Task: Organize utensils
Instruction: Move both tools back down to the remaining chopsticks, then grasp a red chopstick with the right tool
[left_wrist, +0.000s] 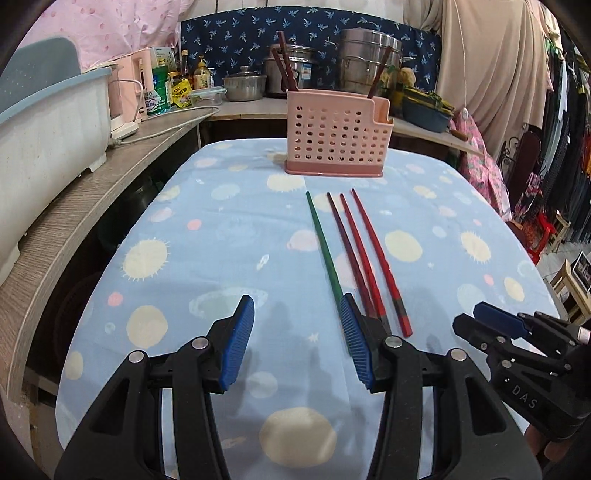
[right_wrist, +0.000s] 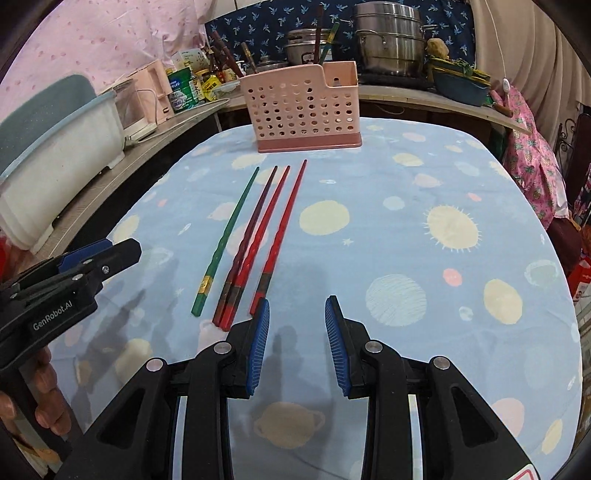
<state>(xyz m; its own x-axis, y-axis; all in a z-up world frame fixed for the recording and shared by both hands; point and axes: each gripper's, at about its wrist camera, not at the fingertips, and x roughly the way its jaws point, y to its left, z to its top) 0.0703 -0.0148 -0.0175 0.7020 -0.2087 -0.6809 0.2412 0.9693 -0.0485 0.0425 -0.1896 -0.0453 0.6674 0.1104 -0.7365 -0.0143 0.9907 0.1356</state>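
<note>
Fingers on both the left gripper (left_wrist: 299, 339) and right gripper (right_wrist: 297, 345) sit apart, gripping nothing, over the blue planet tablecloth (right_wrist: 406, 184). Pink holder (right_wrist: 303, 107) stands at the far end with some chopsticks already in it. Green chopstick (right_wrist: 229, 236) and three red chopsticks (right_wrist: 269, 229) lie side by side between.

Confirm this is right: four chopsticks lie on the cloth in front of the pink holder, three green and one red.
Colours are swapped. One green chopstick and three red chopsticks lie on the cloth in front of the pink holder; the right wrist view shows it.
</note>
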